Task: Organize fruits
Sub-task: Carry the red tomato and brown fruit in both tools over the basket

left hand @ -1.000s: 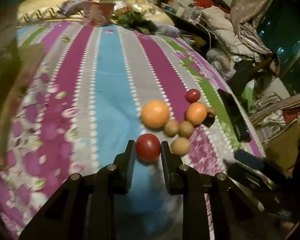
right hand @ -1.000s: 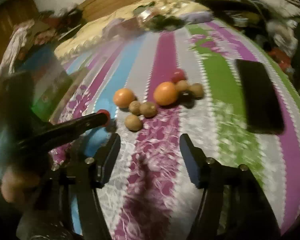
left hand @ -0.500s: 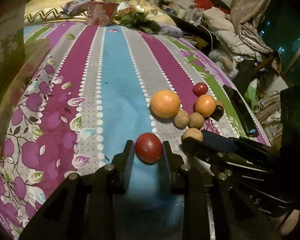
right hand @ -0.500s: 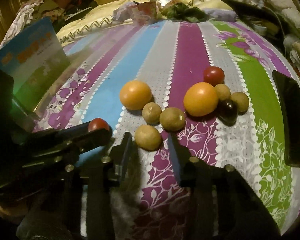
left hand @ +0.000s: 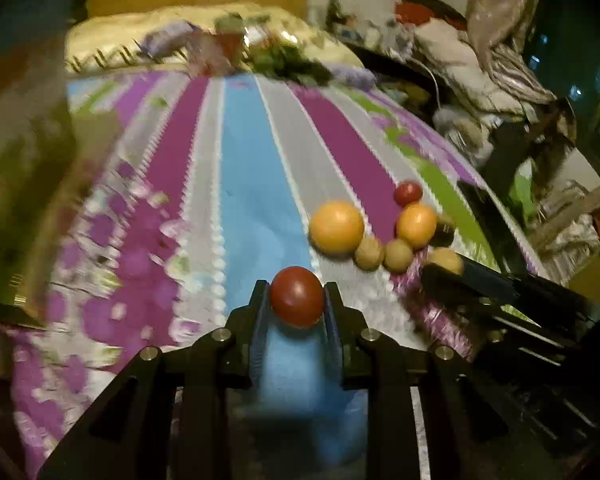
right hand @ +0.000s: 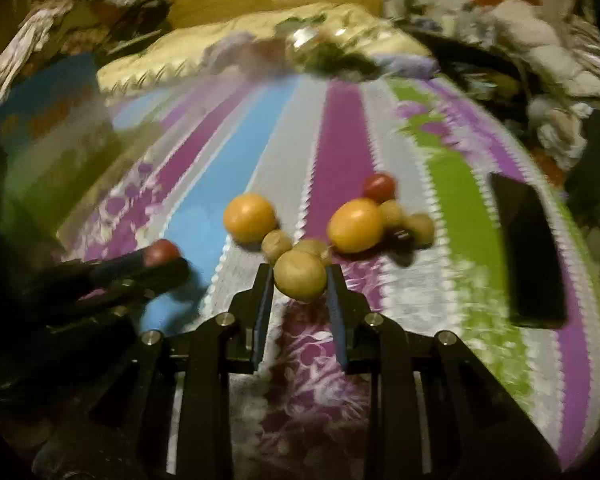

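2 oranges [right hand: 249, 217], 2 red tomatoes [right hand: 379, 186], 5 brown fruits [right hand: 299, 275], 1 dark fruit [right hand: 401, 235].

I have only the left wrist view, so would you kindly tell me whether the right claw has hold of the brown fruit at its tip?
Observer: Yes. The right claw has a finger against each side of the brown fruit.
Operator: Thank you. What sits behind the right-hand orange?
Observer: A dark fruit lies against the orange, with one pale fruit and another pale fruit beside it.
Operator: And is the phone touching that group?
Observer: No. The phone lies flat, apart from the group, to its right.
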The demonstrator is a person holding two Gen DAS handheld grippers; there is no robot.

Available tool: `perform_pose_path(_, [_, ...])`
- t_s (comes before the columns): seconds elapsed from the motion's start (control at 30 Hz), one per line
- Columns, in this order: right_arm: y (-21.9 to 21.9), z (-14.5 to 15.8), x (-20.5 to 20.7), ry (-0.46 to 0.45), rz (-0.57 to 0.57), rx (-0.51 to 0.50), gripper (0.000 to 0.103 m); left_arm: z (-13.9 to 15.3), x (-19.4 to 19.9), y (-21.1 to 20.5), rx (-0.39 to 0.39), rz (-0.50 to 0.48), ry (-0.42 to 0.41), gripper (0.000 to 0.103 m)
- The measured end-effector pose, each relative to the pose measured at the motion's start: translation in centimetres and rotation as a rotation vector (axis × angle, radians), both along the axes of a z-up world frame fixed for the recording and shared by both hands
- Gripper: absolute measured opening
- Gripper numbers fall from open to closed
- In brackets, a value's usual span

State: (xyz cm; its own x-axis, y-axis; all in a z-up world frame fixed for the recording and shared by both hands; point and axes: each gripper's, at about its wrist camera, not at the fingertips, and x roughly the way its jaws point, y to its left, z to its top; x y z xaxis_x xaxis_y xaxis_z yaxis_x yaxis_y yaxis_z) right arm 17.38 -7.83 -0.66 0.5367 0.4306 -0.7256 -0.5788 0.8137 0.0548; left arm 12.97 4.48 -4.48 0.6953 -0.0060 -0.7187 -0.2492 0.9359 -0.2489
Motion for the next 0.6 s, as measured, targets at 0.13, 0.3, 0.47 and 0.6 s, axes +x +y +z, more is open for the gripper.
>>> perform_pose_path(0.13, [-1.3,3.3,-0.7,-0.064,-0.055,0.022,0.027,3.8,-1.5,0.0,0.066,0.055,-0.049,0.027])
perform_pose_path(0.3, [-1.7,7.1,-1.7,-0.125,-0.07,0.048,0.027,8.3,-3.8,0.5,0.137,0.116,-0.09,0.027])
perform_pose_path(0.47, [-0.7,9.8,-3.5,-0.178,-0.051,0.068,0.027,11.6,-6.2,1.7,0.166,0.171,-0.116,0.027])
perform_pose_path(0.6, [0.5,11.0,-4.9,-0.19,-0.022,0.075,0.027,14.0,-8.3,3.0,0.174,0.219,-0.137,0.027])
